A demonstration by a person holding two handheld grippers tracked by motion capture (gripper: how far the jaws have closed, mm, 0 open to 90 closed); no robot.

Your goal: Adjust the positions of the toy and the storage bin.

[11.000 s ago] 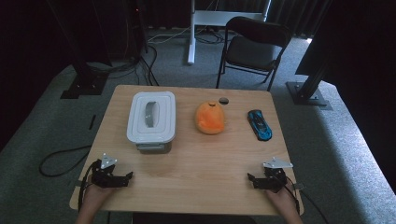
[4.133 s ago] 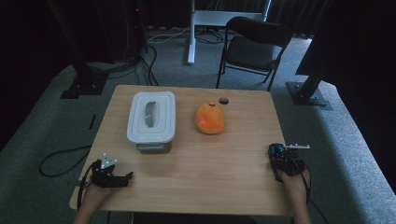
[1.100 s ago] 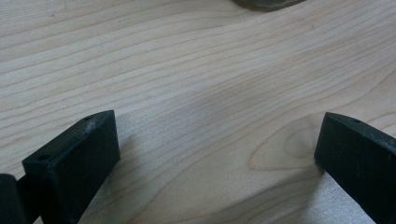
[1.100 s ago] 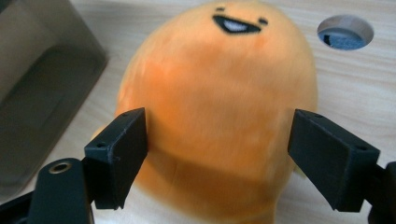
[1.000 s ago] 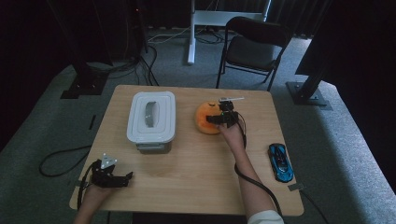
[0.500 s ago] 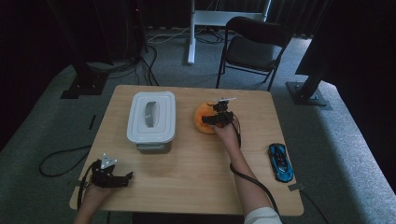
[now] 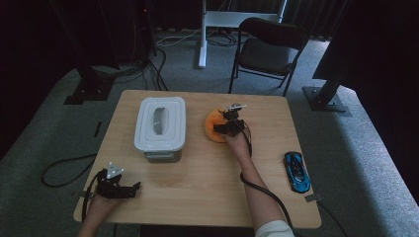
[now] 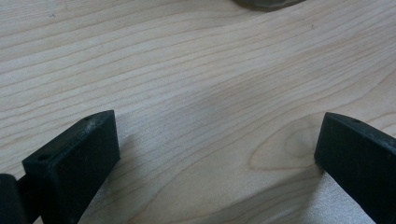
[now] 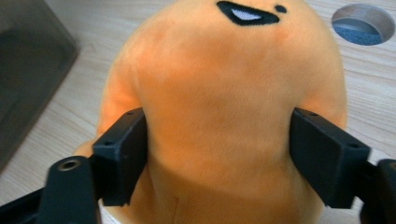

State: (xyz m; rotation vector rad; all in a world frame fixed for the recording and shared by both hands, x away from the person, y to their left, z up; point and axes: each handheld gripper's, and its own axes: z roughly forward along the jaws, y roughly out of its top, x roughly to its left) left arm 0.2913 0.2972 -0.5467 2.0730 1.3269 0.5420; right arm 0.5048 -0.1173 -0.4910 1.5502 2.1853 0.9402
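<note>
Okay, right gripper (image 9: 217, 158) has just been closing: its fingers (image 9: 122, 156) now pinch the orange plush (image 9: 224, 93) on both flanks, where a second ago it only hovered beside it. Grasp looks seated, lift seems next. Left gripper (image 8: 217, 154) spread, bare table (image 8: 187, 70) between.

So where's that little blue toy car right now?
In the high view the blue toy car lies near the table's right edge, toward the person's side. It sits by itself, well apart from the orange plush toy and the right forearm.
</note>
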